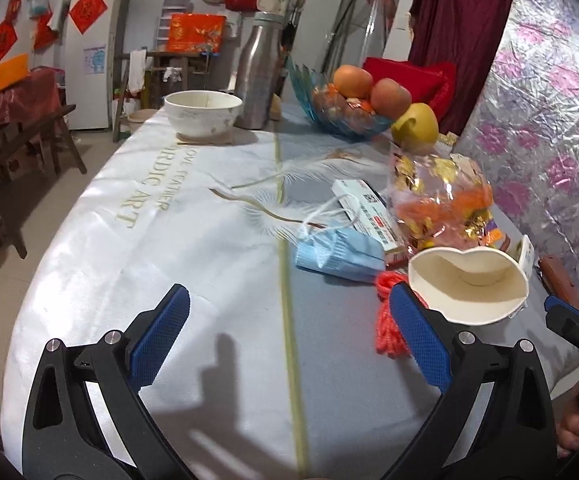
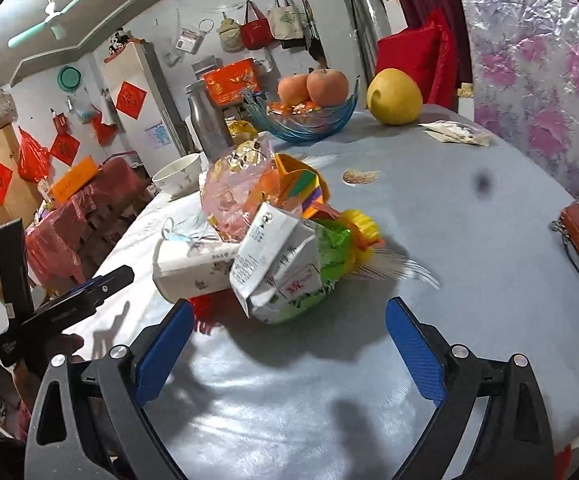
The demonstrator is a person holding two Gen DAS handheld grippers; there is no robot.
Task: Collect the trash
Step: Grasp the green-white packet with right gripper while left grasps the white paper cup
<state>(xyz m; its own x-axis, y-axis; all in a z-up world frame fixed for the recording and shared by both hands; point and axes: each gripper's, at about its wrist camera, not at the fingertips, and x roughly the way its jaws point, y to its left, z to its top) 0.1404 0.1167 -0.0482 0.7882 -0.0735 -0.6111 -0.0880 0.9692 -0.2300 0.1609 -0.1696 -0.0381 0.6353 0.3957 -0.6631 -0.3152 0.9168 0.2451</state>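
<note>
left gripper [image 1: 289,340]: we're holding it jaws apart over bare cloth near the tabletop's front edge, nothing between the pads.
right gripper [image 2: 289,344]: we're keeping the jaws wide apart, empty, just short of the trash pile.
paper cup [image 1: 469,284]: lying on its side, squashed, mouth facing us, just beside the left gripper's right finger.
face mask [image 1: 337,254]: lying crumpled toward the tabletop's right side, touching a flat box [image 1: 369,212].
milk carton [image 2: 281,268]: lying crushed against the cup (green wrapper underneath).
snack bag [image 2: 237,196]: sitting behind the carton.
fruit bowl [image 2: 309,120]: sitting at the far edge.
</note>
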